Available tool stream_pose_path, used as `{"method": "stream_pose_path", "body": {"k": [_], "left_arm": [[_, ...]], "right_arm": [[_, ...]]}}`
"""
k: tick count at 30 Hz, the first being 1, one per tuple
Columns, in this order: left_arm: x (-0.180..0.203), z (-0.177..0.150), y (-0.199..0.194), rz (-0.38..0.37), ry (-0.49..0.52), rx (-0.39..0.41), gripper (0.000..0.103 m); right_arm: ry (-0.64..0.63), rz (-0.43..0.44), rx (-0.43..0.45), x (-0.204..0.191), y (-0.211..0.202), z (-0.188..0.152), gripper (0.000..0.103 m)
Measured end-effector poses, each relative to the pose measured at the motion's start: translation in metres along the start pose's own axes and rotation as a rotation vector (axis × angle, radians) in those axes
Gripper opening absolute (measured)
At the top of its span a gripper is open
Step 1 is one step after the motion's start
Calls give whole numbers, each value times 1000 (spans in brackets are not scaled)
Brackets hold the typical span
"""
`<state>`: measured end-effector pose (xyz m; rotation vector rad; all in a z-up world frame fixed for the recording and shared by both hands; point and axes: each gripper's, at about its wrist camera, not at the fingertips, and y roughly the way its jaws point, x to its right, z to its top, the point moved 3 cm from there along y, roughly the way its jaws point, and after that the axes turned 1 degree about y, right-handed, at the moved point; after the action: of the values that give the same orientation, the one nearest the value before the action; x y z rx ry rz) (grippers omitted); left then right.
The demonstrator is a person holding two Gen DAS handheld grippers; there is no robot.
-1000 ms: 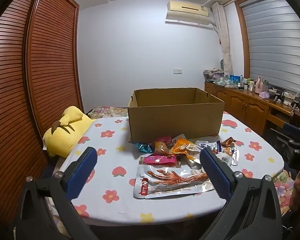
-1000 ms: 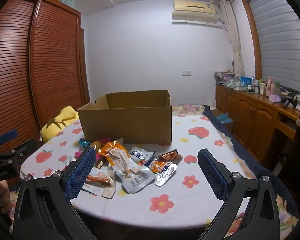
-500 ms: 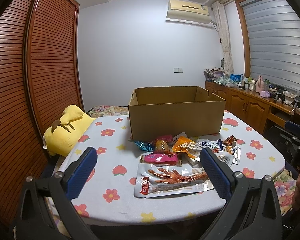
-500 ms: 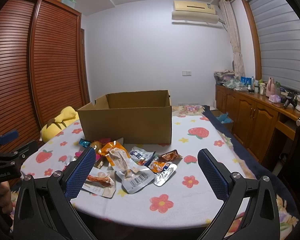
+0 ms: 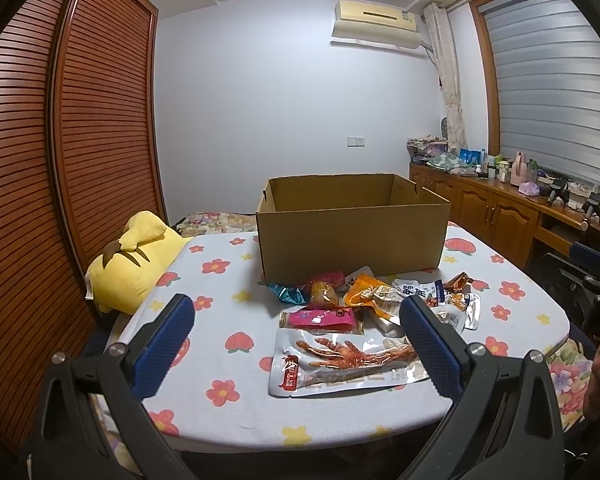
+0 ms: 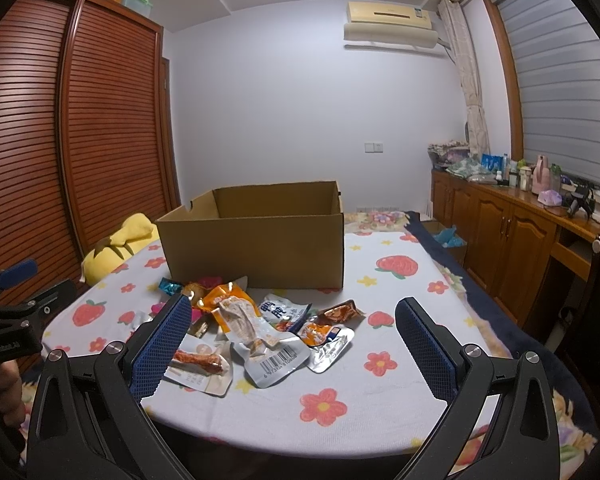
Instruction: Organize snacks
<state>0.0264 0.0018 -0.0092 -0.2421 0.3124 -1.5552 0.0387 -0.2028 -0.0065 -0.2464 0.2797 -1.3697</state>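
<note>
An open cardboard box (image 5: 352,232) (image 6: 256,240) stands on the flowered table. In front of it lie several snack packets: a large clear chicken-feet pack (image 5: 340,360), a pink bar (image 5: 320,317), an orange pouch (image 5: 366,290) (image 6: 224,298), a barcode packet (image 6: 272,354) and a silver one (image 6: 328,344). My left gripper (image 5: 298,330) hovers open near the table's front edge, short of the chicken-feet pack. My right gripper (image 6: 294,332) is open too, hanging before the barcode packet. Neither holds anything.
A yellow plush pillow (image 5: 132,264) lies at the table's left edge. Wooden slatted wardrobe doors (image 5: 60,160) stand left; a wooden cabinet (image 6: 512,248) with bottles runs along the right wall. The tablecloth (image 6: 400,320) right of the snacks is bare.
The left gripper's view has shifted slightly, the box sitting a little higher in frame. The right gripper and the snacks have not moved.
</note>
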Motion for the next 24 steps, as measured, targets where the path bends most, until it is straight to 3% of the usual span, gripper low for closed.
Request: {"method": "stream_pose_path", "body": {"k": [24], "left_arm": [[1, -2, 0, -8, 5, -6, 103]], "right_arm": [[-2, 4, 3, 2, -1, 1, 103]]}}
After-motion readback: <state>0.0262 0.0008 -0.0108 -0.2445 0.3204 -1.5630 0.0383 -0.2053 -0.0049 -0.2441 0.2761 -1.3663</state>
